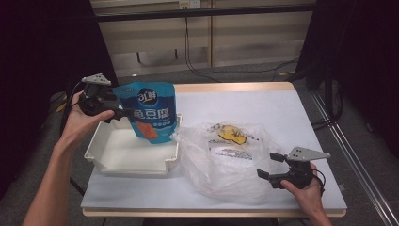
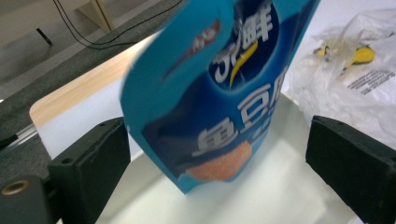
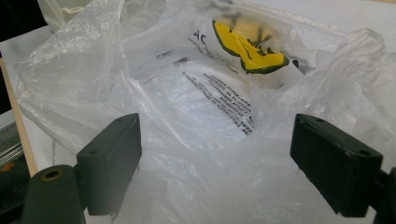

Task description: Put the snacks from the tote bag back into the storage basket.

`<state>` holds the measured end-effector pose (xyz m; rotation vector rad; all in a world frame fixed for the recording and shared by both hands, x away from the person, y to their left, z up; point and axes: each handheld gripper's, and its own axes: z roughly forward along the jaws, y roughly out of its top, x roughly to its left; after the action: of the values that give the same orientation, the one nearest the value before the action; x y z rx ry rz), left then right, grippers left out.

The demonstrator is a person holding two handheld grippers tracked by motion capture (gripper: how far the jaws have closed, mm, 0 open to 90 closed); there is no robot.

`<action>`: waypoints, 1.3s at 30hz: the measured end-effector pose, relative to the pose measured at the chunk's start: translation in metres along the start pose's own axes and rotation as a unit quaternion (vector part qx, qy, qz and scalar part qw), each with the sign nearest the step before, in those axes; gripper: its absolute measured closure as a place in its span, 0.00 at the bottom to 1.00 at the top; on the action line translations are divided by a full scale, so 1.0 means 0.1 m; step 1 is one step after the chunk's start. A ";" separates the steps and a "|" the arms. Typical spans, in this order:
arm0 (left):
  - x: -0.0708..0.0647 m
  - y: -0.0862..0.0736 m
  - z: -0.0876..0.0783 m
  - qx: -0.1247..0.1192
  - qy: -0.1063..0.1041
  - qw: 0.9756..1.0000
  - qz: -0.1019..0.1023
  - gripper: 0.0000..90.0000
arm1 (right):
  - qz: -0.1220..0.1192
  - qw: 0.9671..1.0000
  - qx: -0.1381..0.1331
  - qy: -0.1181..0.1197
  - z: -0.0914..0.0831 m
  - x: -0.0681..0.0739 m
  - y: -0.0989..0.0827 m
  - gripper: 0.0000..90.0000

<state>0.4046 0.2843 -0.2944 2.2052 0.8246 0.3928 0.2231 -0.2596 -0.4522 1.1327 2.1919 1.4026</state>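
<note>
At the left of the high view, the left gripper sits beside the glossy blue stand-up food pouch with white lettering. Its jaws are spread wide, and in the left gripper view the pouch leans between them with a clear gap on each side, so nothing is pinched. The pouch stands tilted in the shallow white plastic tray, its bottom on the tray floor near the far wall and its top leaning out over the rim.

I judge the pouch light to middling in weight, with a slick film skin that could slide under flat pads. The body looks soft and would buckle if squeezed mid-panel. The flat sealed top edge or a side seam looks like the stiffest place to take hold.

Right of the tray, at the centre of the frame, lies the crumpled clear plastic bag with black print and a yellow mark. It is thin, limp and slippery, and would bunch rather than lift as one piece.

At lower right, the right gripper points at the bag's edge with jaws wide apart. In the right gripper view the film lies loose between them, ungripped.
</note>
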 end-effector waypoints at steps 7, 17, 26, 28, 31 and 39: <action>-0.09 -0.15 -0.19 -0.033 0.018 0.999 -0.017 0.07 | 0.001 1.000 -0.001 0.000 0.00 0.00 0.00 0.18; -0.22 -0.46 -0.32 -0.057 0.022 0.996 -0.061 0.04 | 0.000 1.000 0.001 -0.001 0.00 0.00 0.00 0.17; -0.45 -0.77 -0.41 -0.054 0.045 0.996 -0.048 0.03 | 0.003 1.000 -0.002 -0.001 -0.01 0.01 0.00 0.17; -0.50 -0.83 -0.43 -0.052 0.053 0.996 -0.052 0.03 | 0.003 1.000 -0.003 0.000 -0.01 0.02 0.01 0.17; -0.58 -0.94 -0.44 -0.063 0.059 0.994 -0.074 0.03 | 0.003 1.000 -0.004 0.000 0.00 0.03 0.01 0.17; -0.76 -1.29 -0.37 -0.094 0.057 0.986 -0.122 0.04 | 0.005 1.000 -0.007 -0.004 -0.01 0.05 0.01 0.17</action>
<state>0.2725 0.3208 -0.3658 1.8961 1.0617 0.4586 0.2198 -0.2567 -0.4500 1.1448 2.1709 1.4123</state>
